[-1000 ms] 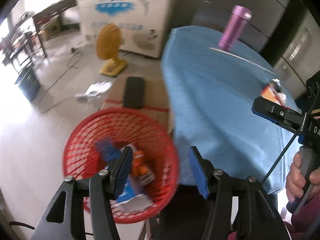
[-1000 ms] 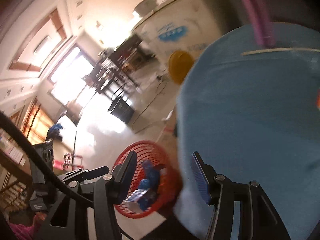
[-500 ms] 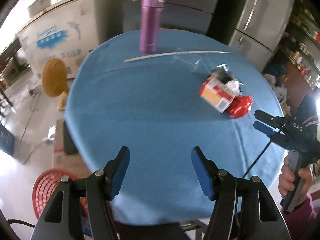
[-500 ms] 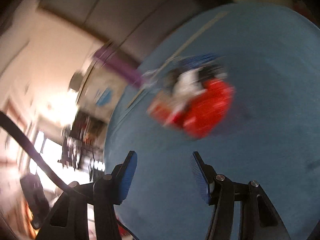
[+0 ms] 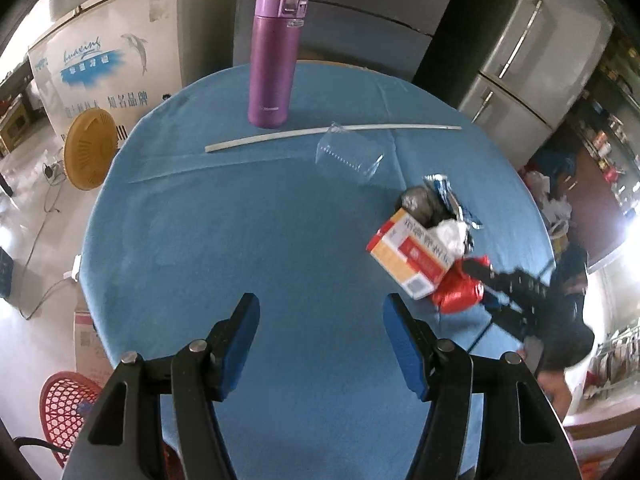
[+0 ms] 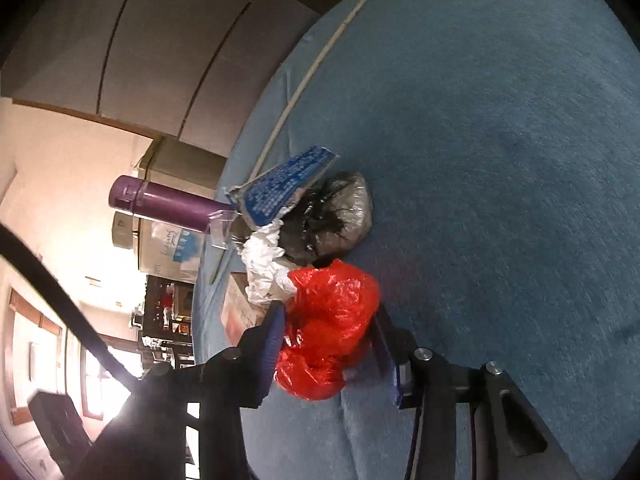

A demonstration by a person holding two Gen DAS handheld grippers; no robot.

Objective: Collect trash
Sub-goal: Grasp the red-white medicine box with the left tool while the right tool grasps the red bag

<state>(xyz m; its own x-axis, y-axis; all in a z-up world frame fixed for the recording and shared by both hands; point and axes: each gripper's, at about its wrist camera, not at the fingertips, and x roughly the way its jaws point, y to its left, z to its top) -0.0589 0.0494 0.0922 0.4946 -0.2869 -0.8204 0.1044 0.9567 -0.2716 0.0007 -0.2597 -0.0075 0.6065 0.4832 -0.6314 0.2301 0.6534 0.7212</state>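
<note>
A pile of trash lies on the right of the round blue table (image 5: 248,232): a red plastic bag (image 5: 456,292), an orange-and-white carton (image 5: 412,264), a white crumpled paper (image 5: 450,234), a grey-black bag (image 5: 418,202) and a blue wrapper (image 5: 444,188). My right gripper (image 6: 328,336) is open, its jaws on either side of the red plastic bag (image 6: 328,328); it also shows in the left wrist view (image 5: 480,280). My left gripper (image 5: 320,332) is open and empty over the table's near part. The red basket (image 5: 68,404) stands on the floor at lower left.
A purple flask (image 5: 276,56) stands at the table's far side. A long white strip (image 5: 332,134) and a clear plastic cup (image 5: 348,156) lie in front of it. A yellow fan (image 5: 90,148) and a white freezer (image 5: 108,56) stand on the left.
Both grippers have swung from the red basket to the table. The right gripper has closed in on the trash pile and now straddles the red bag.
</note>
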